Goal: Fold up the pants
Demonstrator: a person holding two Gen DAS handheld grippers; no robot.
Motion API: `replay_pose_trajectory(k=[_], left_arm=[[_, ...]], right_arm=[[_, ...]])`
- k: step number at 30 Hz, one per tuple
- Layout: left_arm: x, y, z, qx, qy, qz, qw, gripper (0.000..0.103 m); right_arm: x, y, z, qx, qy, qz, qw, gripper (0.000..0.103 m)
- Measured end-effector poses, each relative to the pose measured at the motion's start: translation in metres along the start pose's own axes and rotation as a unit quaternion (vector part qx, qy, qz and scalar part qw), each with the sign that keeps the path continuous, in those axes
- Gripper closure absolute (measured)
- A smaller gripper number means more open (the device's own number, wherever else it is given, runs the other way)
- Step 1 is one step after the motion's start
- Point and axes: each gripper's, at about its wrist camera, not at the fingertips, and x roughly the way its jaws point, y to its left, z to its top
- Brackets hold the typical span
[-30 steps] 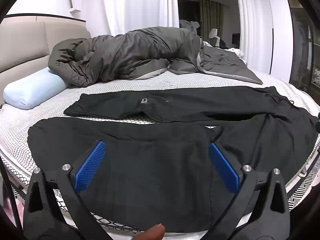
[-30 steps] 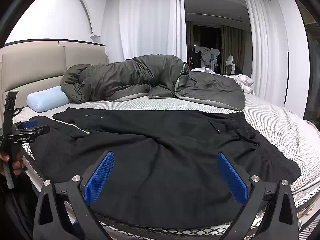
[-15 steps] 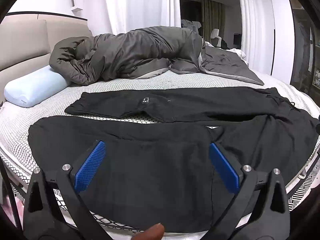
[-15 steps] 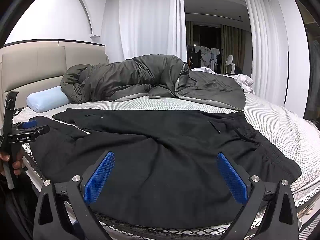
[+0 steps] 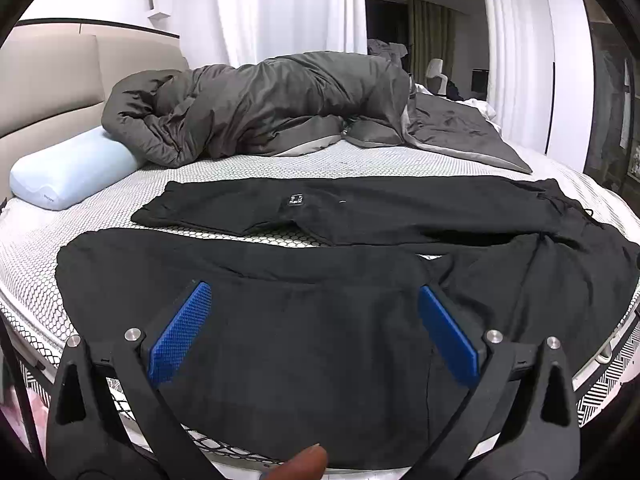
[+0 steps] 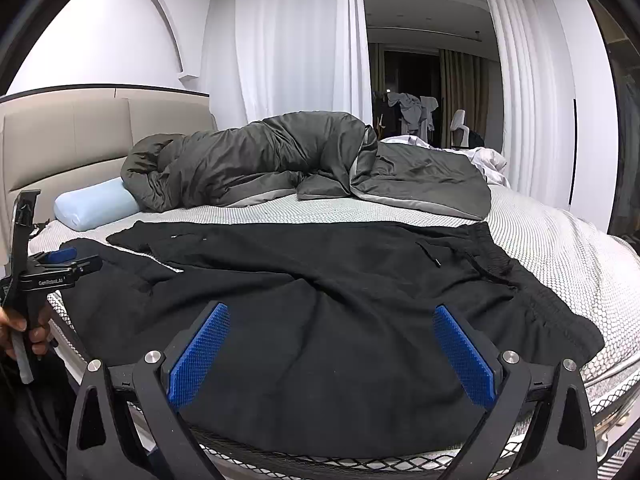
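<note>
1. Your left gripper (image 5: 312,332) had its jaws spread wide with nothing between them; it hung over the near leg of the pants (image 5: 320,320), close to the bed's (image 5: 120,200) front edge.
2. Your right gripper (image 6: 332,344) was likewise fully open and empty, poised above the seat and upper leg of the same pants.
3. The pants lay flat across the bed, unfolded: legs ran toward the pillow (image 5: 68,172) end, waistband (image 6: 492,260) toward the opposite side, with the far leg apart from the near one.
4. By my reading, you were at the start, hovering before the first grasp; no fold looked made.
5. The next move likely called for lowering both jaws onto one edge of the near leg, one toward the cuff and one toward the waist, pinching a single layer cleanly, then carrying it over the far leg.
6. The left view showed the strip of bare mattress between the two legs and a small label (image 5: 296,200) on the far leg; the waistband sat at its right fringe, hard to read.
7. The right view showed the waistband and drawstring plainly, and your left gripper held in your hand (image 6: 20,328) at the bed's left edge.
8. Behind the pants, a dark duvet (image 6: 280,160) lay bunched, well clear.
</note>
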Motion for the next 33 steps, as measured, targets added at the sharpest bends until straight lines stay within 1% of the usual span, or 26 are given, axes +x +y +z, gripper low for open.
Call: replay_pose_trajectory(k=[4,8,11,15,20,23,25,27,29,30,31,32,33], left_arm=[[0.001,0.004,0.001,-0.011,0.006,0.008,0.9999,0.001],[-0.006,0.007,0.005,-0.024,0.003,0.014,0.9996,0.001],[-0.015,0.005,0.009,-0.020,0.002,0.016,0.9997,0.001],[-0.034,0.000,0.012,-0.002,0.003,0.023,0.9997,0.001],[-0.057,0.011,0.014,-0.023,-0.003,0.025,0.9994,0.001],[-0.066,0.030,0.014,-0.053,-0.001,0.027,0.9982,0.001],[-0.071,0.049,0.014,-0.079,0.004,0.029,0.9964,0.001],[-0.069,0.066,0.014,-0.102,0.008,0.031,0.9942,0.001],[-0.070,0.088,0.009,-0.129,0.011,0.038,0.9908,0.001],[-0.069,0.099,0.006,-0.143,0.015,0.036,0.9890,0.001],[-0.068,0.111,0.002,-0.160,0.018,0.035,0.9864,0.002],[-0.066,0.123,-0.001,-0.173,0.020,0.037,0.9840,0.007],[-0.064,0.138,-0.005,-0.189,0.027,0.041,0.9807,0.010]], right_arm=[[-0.001,-0.002,0.001,0.003,-0.001,0.001,1.000,0.000],[-0.001,-0.006,0.002,0.013,-0.004,0.002,1.000,0.000],[0.000,-0.007,0.003,0.015,0.000,0.003,1.000,0.000],[-0.002,-0.012,0.005,0.029,-0.010,0.007,0.999,0.000],[-0.002,-0.022,0.011,0.066,-0.026,0.007,0.997,0.000],[0.000,-0.030,0.013,0.092,-0.035,0.012,0.995,0.000],[0.002,-0.035,0.014,0.100,-0.040,0.007,0.994,0.000],[0.006,-0.038,0.013,0.093,-0.025,-0.001,0.995,0.000],[0.005,-0.039,0.011,0.078,-0.025,-0.008,0.997,0.000],[0.003,-0.039,0.010,0.067,-0.028,-0.015,0.997,0.000],[0.002,-0.040,0.008,0.062,-0.031,-0.023,0.997,0.000],[0.002,-0.042,0.008,0.061,-0.028,-0.029,0.997,0.000],[0.004,-0.044,0.009,0.071,-0.009,-0.029,0.997,0.000]])
